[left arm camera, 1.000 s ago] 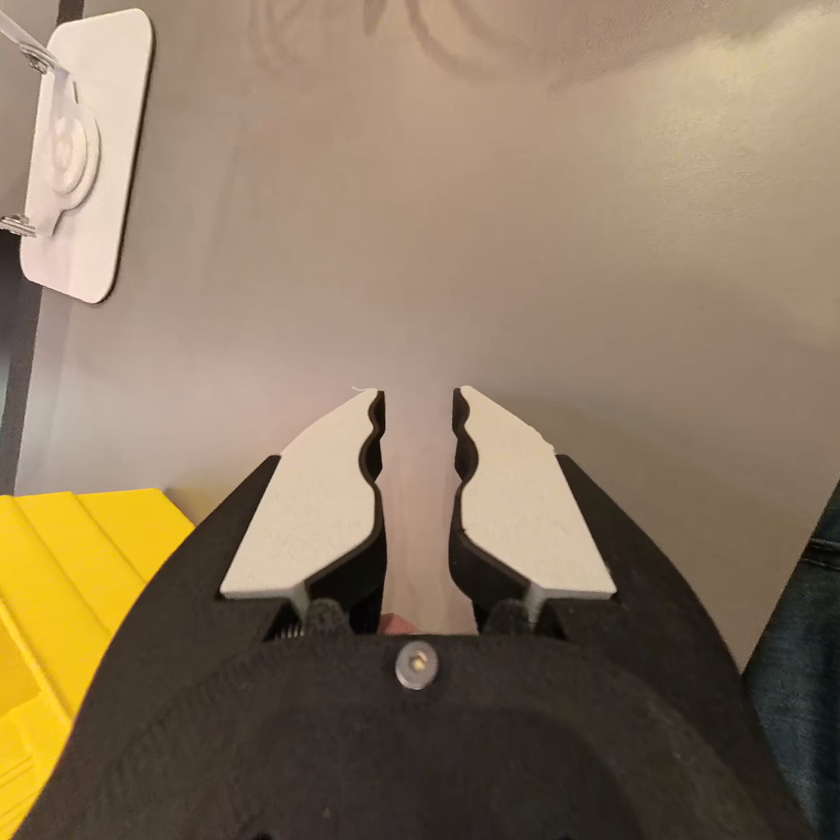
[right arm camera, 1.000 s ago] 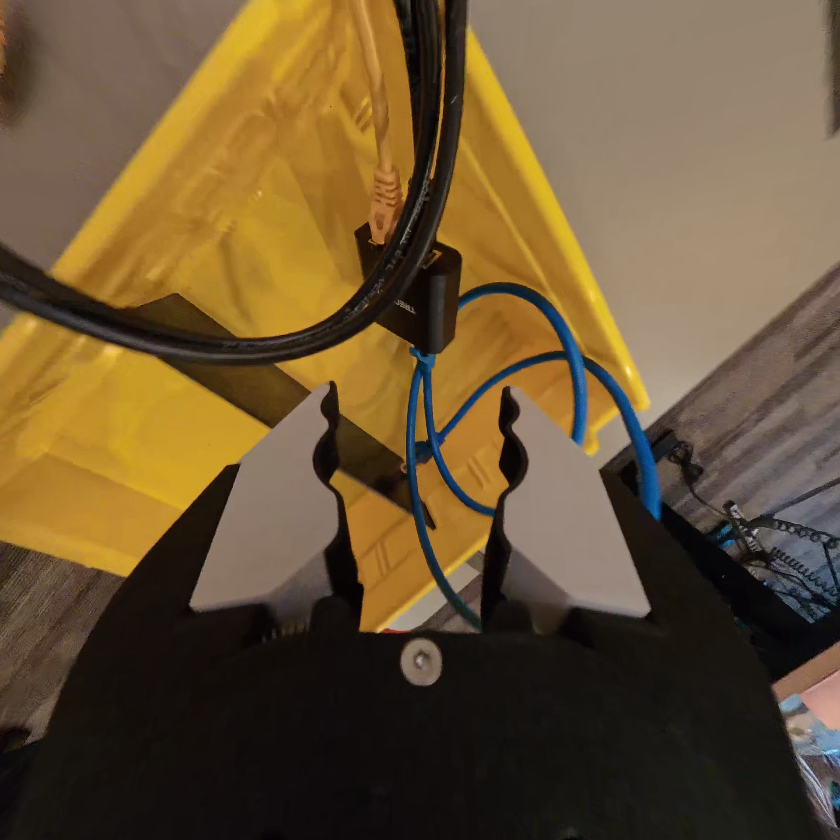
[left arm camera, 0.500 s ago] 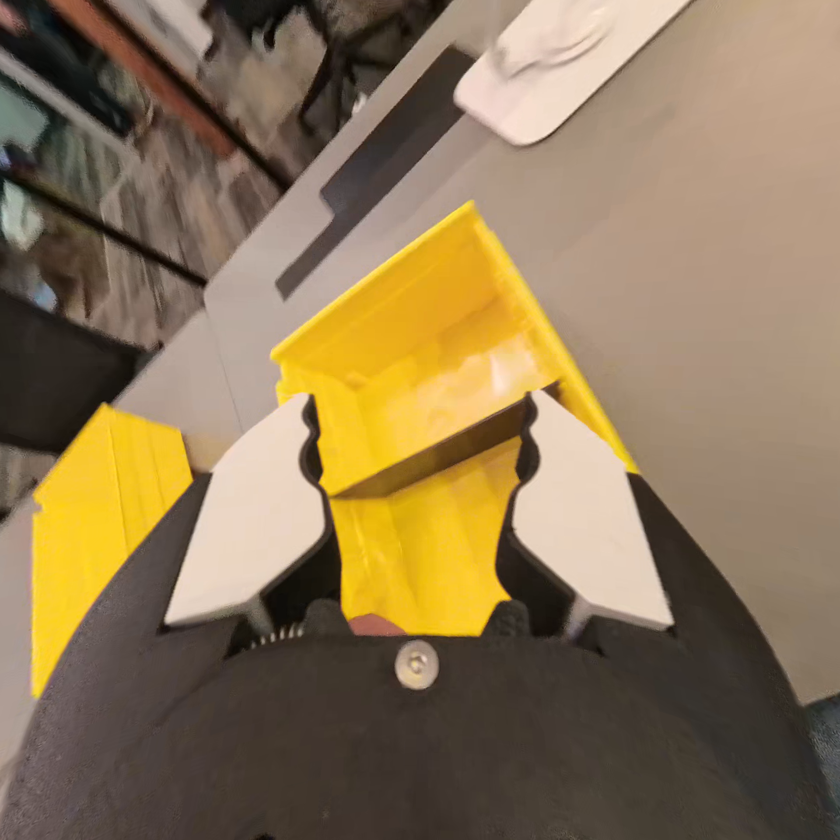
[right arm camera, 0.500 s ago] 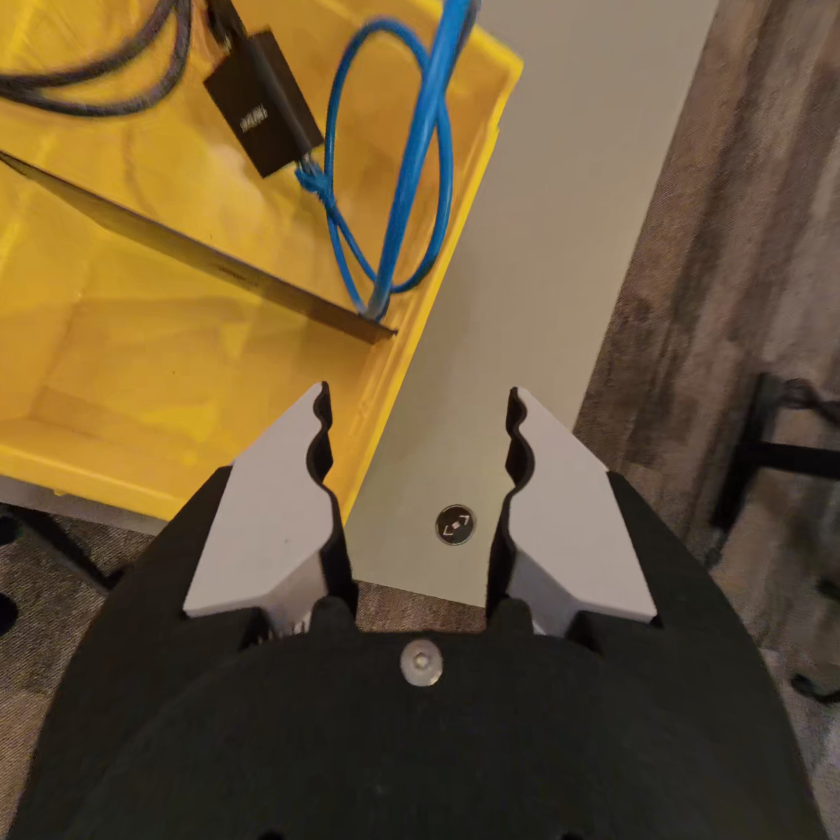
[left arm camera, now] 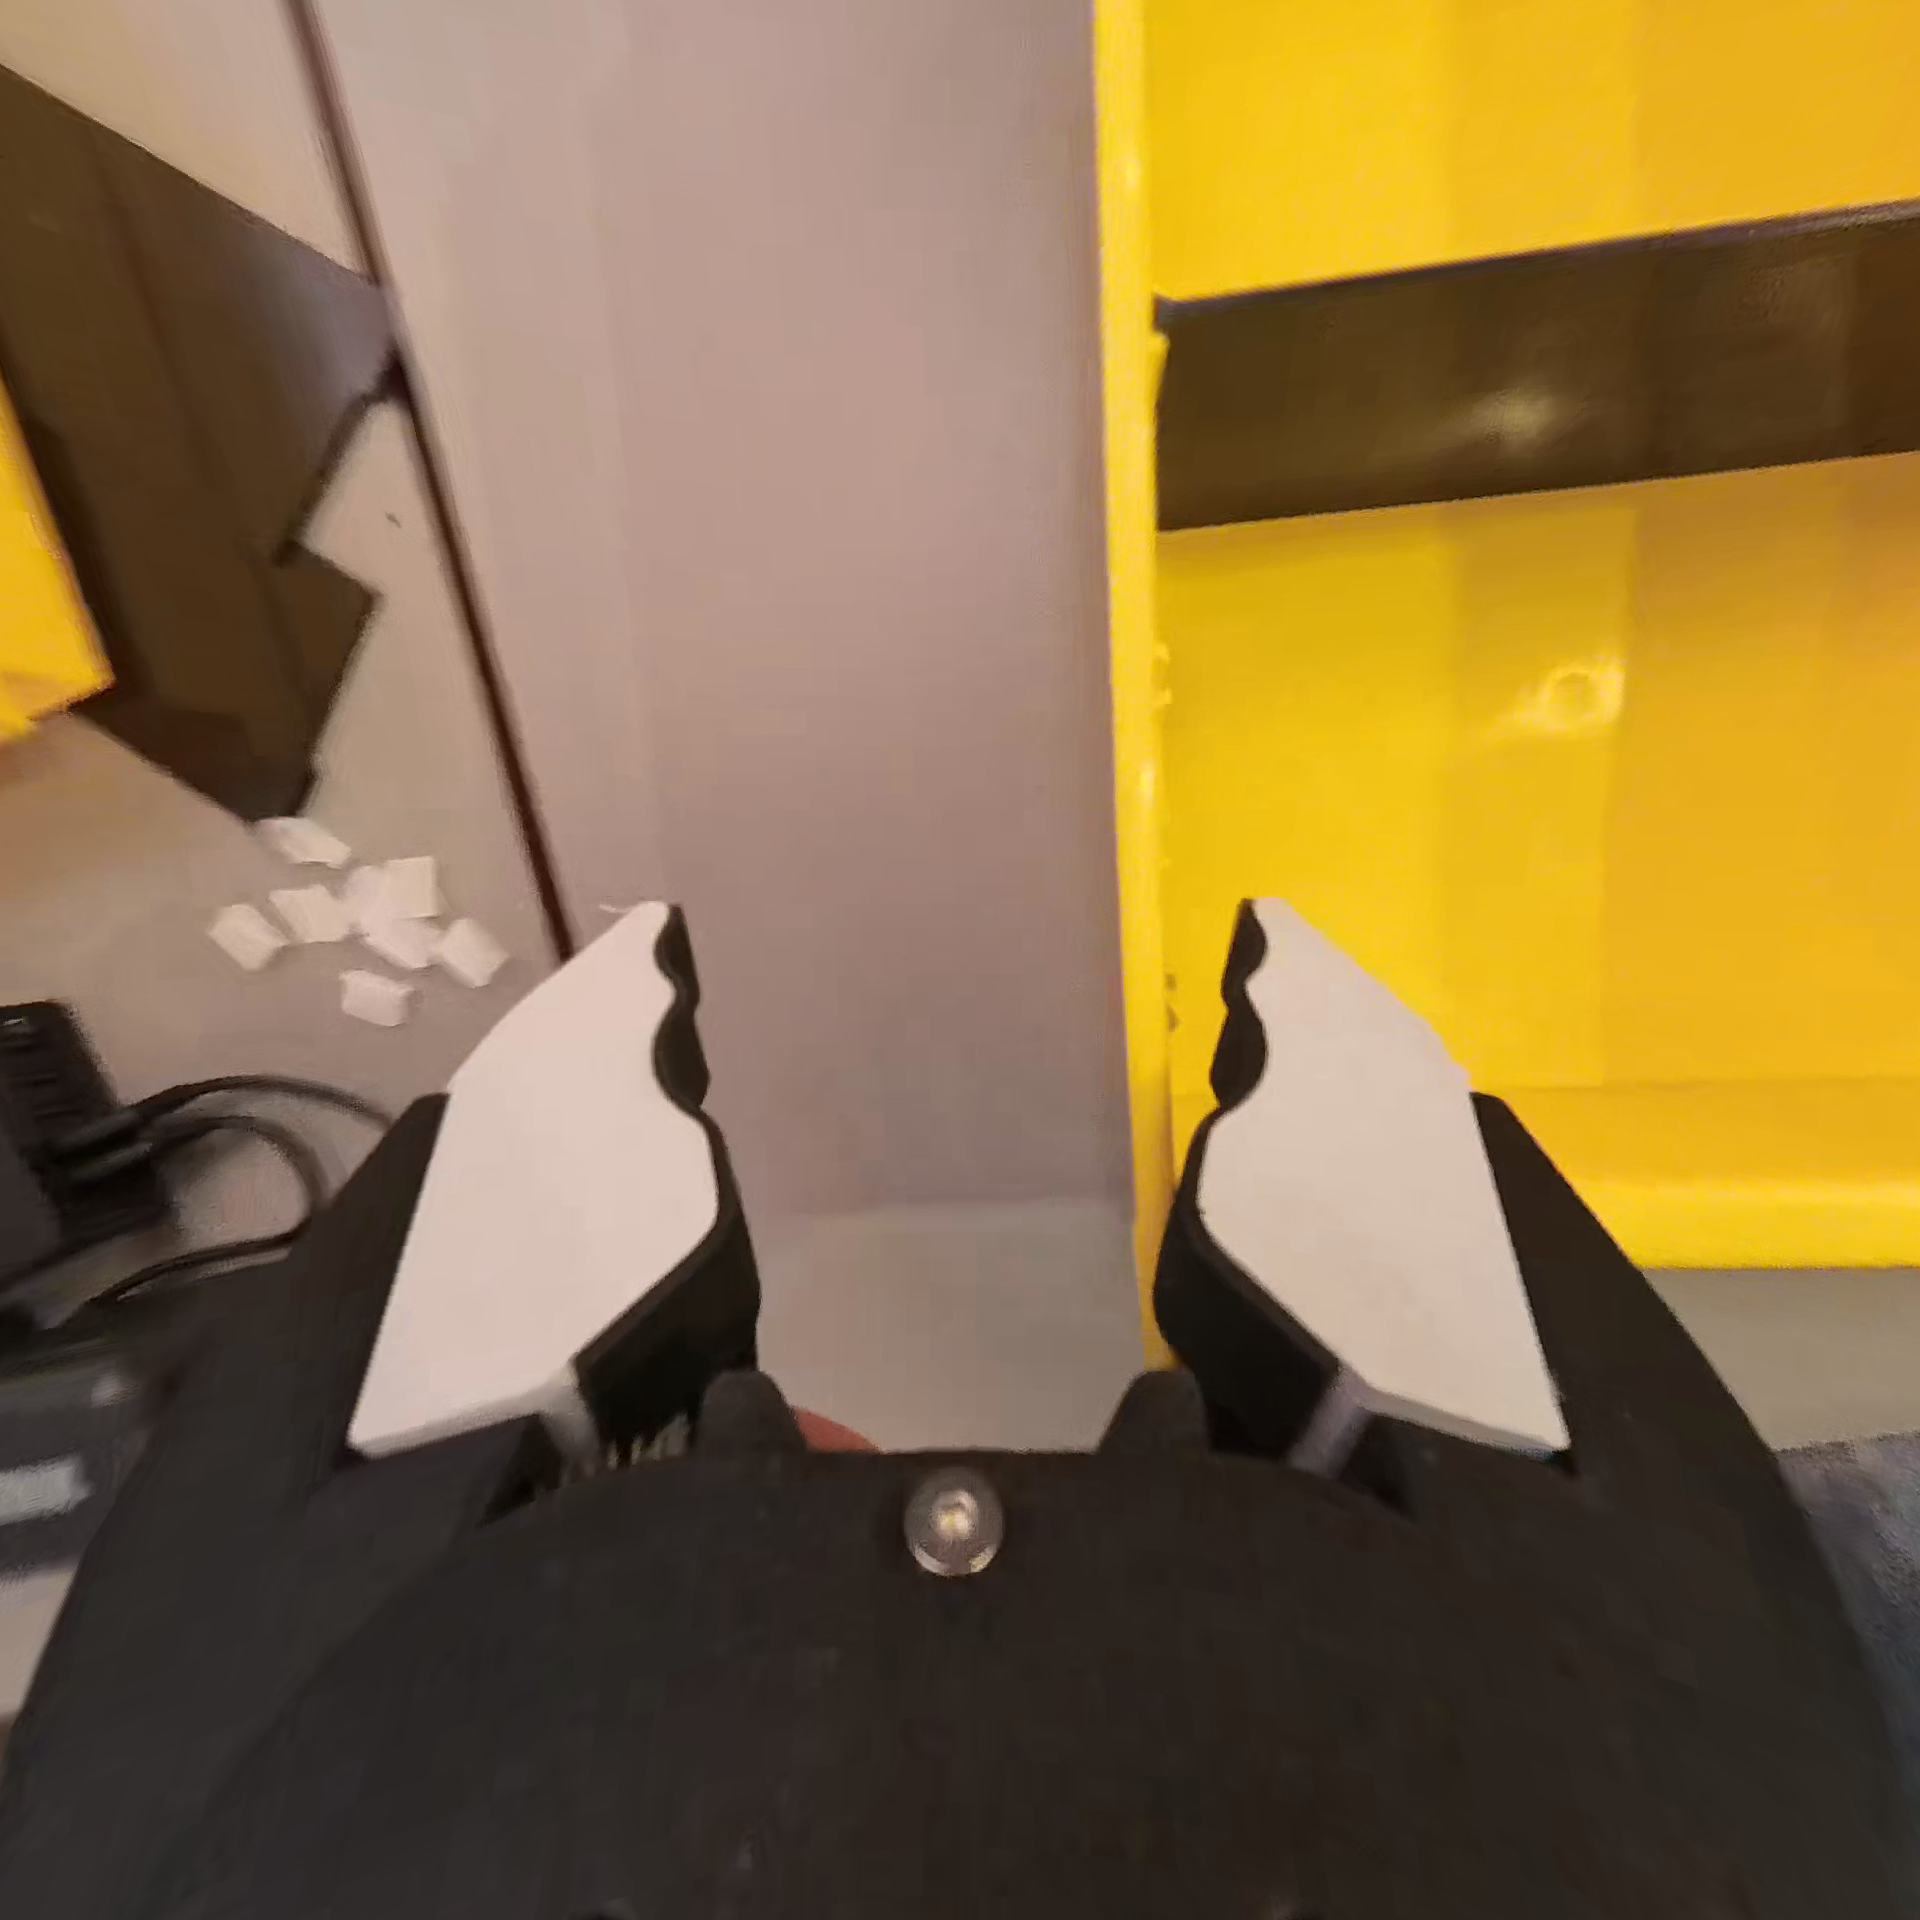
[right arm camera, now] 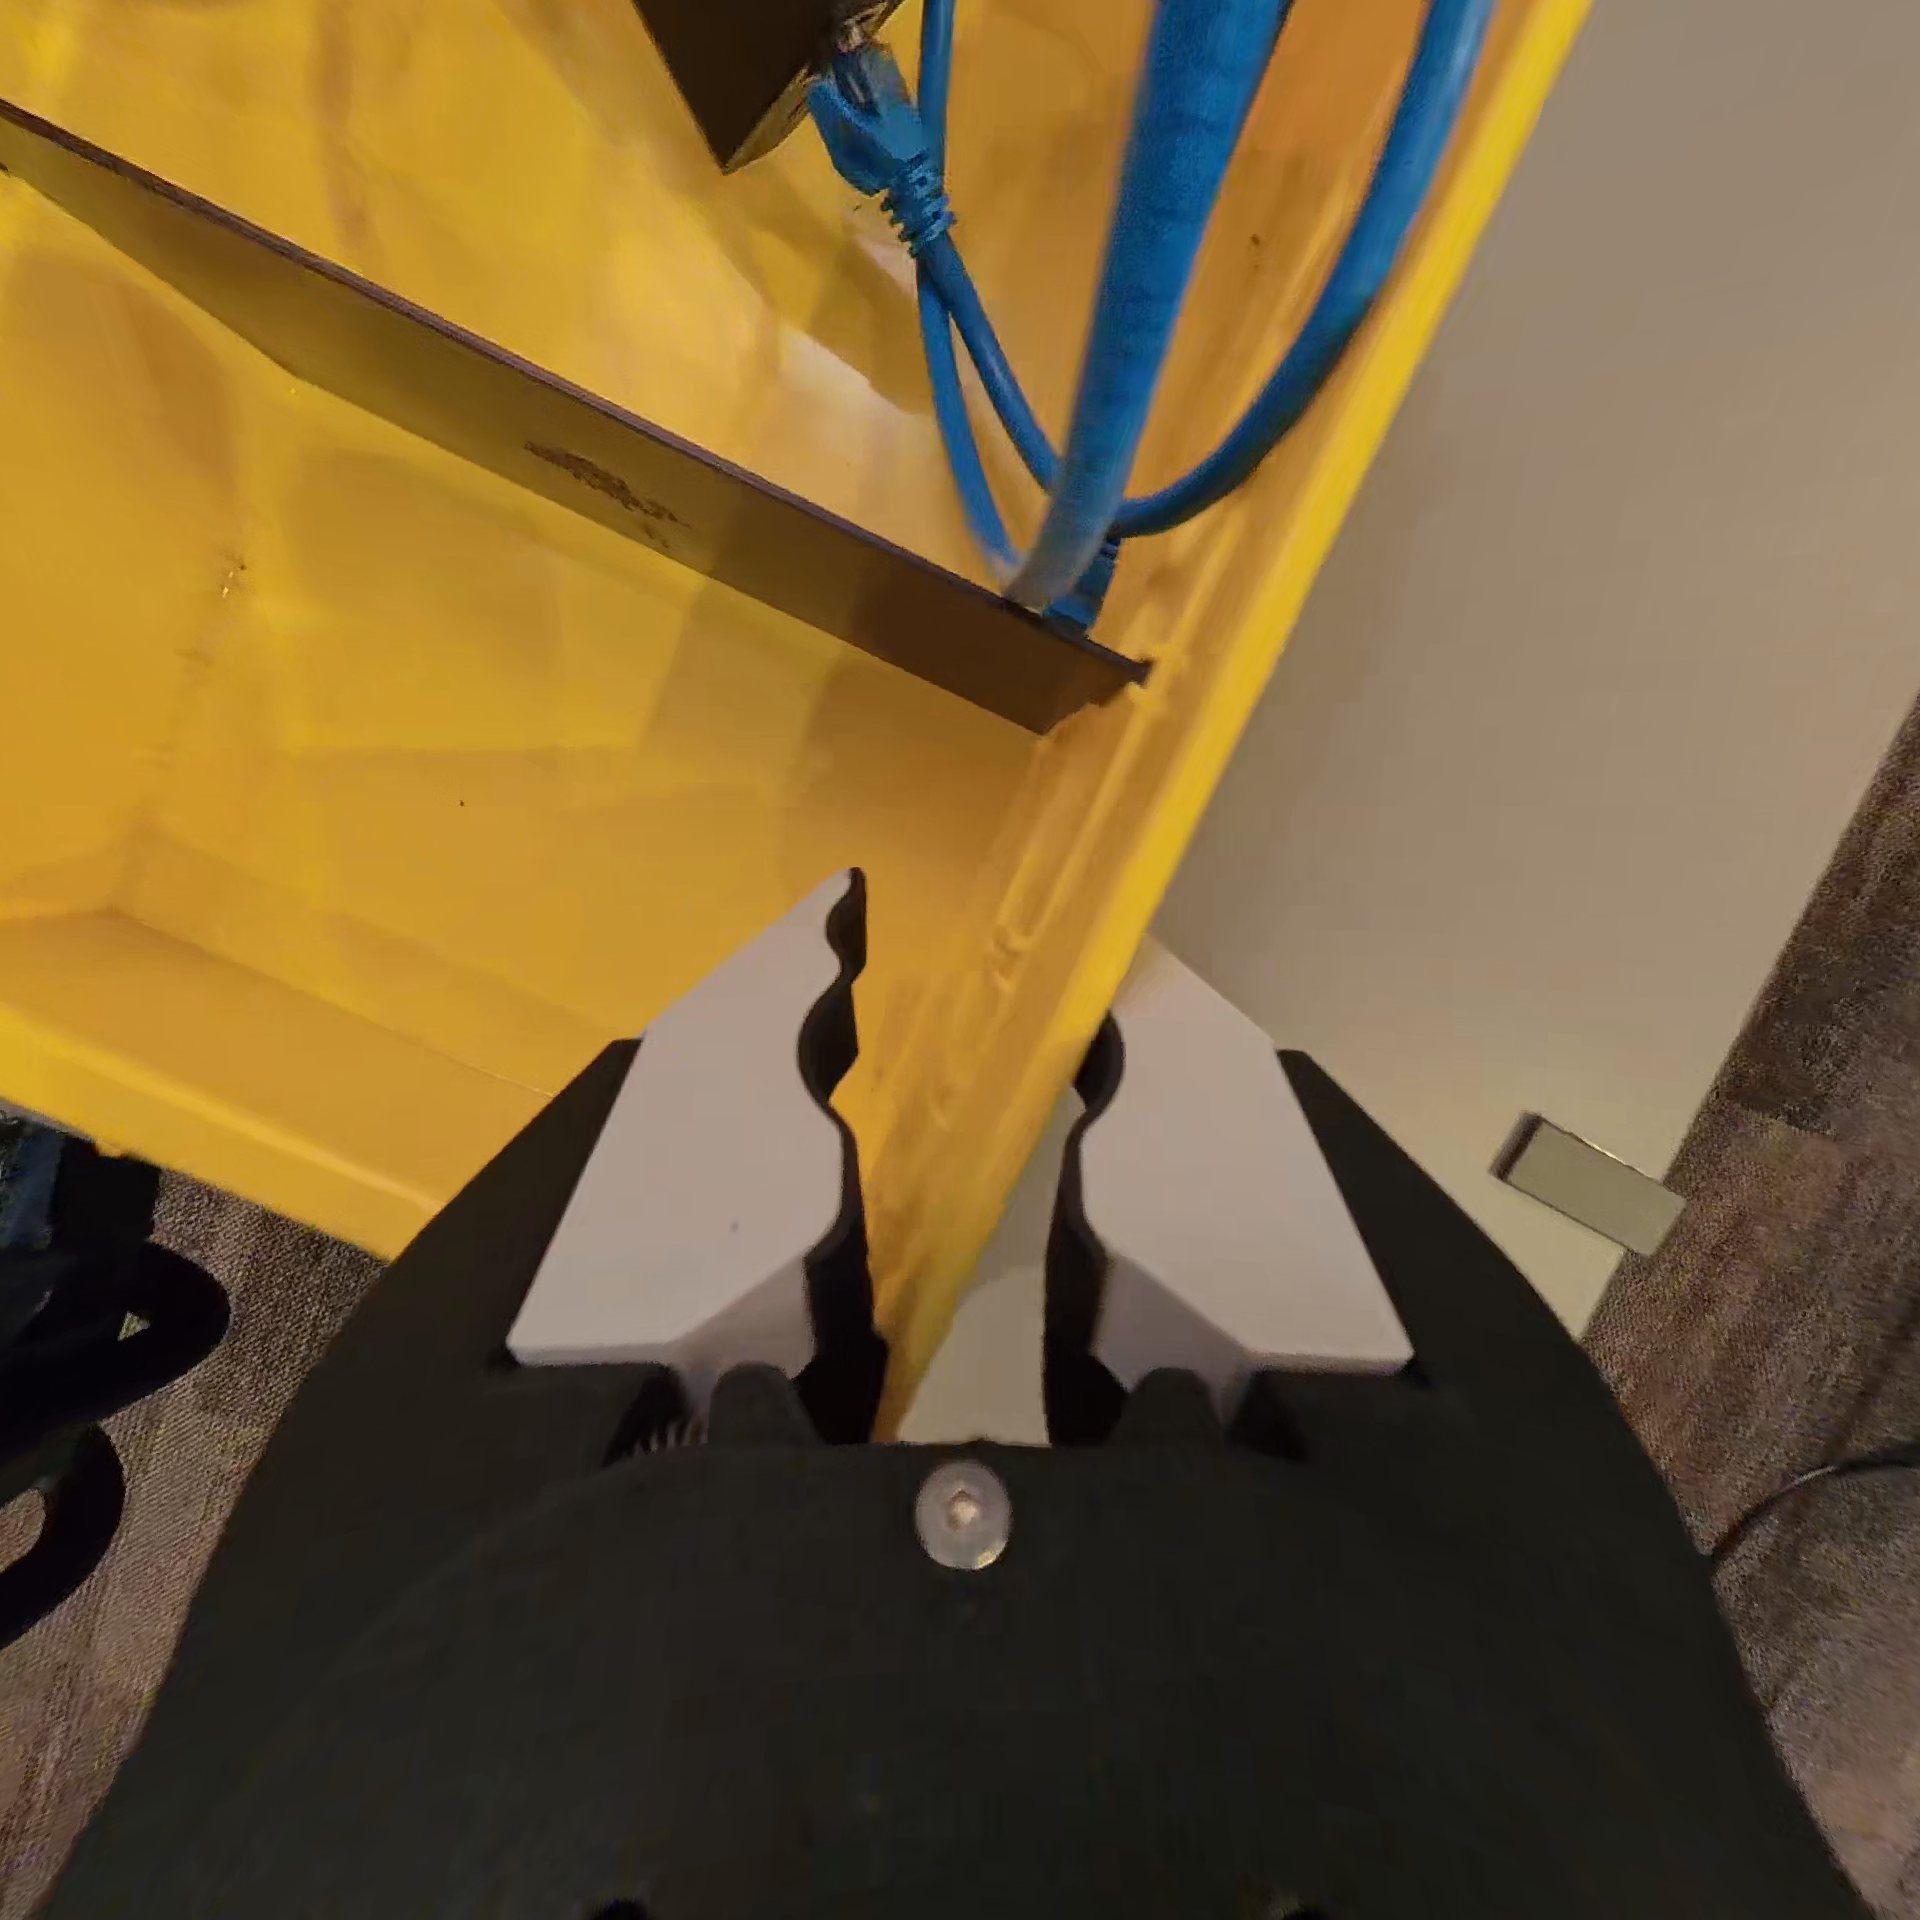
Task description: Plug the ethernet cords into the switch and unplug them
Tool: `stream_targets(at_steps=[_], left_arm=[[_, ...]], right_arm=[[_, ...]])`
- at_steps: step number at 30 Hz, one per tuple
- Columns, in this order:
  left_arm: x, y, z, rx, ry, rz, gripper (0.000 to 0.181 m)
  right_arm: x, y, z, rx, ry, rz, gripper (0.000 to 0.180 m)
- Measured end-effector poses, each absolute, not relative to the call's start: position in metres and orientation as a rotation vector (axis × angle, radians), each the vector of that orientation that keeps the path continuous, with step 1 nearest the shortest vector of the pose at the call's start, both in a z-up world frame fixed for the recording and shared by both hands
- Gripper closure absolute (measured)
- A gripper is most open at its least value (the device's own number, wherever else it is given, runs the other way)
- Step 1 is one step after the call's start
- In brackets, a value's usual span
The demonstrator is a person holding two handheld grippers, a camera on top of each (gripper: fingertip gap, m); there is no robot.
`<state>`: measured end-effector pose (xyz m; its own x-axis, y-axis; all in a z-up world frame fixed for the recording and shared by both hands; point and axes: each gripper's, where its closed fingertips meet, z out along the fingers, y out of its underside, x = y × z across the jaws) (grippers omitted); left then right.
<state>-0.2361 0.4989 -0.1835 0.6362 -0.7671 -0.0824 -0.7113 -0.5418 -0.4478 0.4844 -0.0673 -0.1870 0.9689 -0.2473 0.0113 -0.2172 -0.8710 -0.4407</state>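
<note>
In the right wrist view a black switch (right arm camera: 748, 83) lies in the far compartment of a yellow bin (right arm camera: 312, 987). A blue ethernet cord (right arm camera: 1143, 260) is coiled beside it, and its blue plug (right arm camera: 873, 135) sits at the switch's port. My right gripper (right arm camera: 997, 925) straddles the bin's right wall, one finger inside and one outside, and is closed on it. In the left wrist view my left gripper (left arm camera: 961, 935) is open and empty. The bin's left wall (left arm camera: 1127, 727) runs between its fingers, close to the right finger. No cord shows in that view.
A black divider (right arm camera: 623, 499) crosses the bin; it also shows in the left wrist view (left arm camera: 1558, 395). Left of the bin on the grey table (left arm camera: 831, 520) are small white pieces (left arm camera: 353, 925) and a black device with cables (left arm camera: 62, 1143). Carpet (right arm camera: 1818, 1039) lies beyond the table edge. My hands' fingertips stand some 90 cm from each other. My right tips are roughly 15 cm from the black switch (right arm camera: 748, 83).
My left gripper swung from the bare table to the bin's left wall and opened wider. My right gripper dropped onto the bin's right wall and narrowed onto it.
</note>
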Motion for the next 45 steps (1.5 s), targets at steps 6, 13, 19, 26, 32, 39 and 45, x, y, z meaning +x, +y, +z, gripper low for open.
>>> stream_targets(at_steps=[6,13,19,26,32,39,45], left_arm=[[-0.202,0.477,-0.195,-2.465,1.193,-0.66,0.157],[-0.207,0.476,-0.197,-2.426,1.2,-0.55,0.172],[-0.203,0.466,-0.18,-2.38,1.106,-0.684,0.174],[-0.211,0.451,-0.14,-2.267,1.005,-0.765,0.174],[-0.227,0.437,-0.092,-2.189,0.93,-0.835,0.174],[-0.228,0.425,-0.043,-2.072,0.907,-0.875,0.174],[-0.214,0.41,-0.018,-2.023,0.929,-0.869,0.172]], right_arm=[[0.485,-0.05,-0.195,-2.626,0.353,-0.144,0.159],[0.45,-0.004,-0.194,-2.557,0.289,-0.044,0.16],[0.396,0.048,-0.192,-2.48,0.277,0.081,0.152],[0.306,0.121,-0.185,-2.356,0.231,0.322,0.123],[0.215,0.191,-0.18,-2.295,0.089,0.426,0.094],[0.107,0.267,-0.168,-2.169,0.033,0.709,0.058],[0.028,0.292,-0.152,-2.149,-0.114,0.973,0.04]])
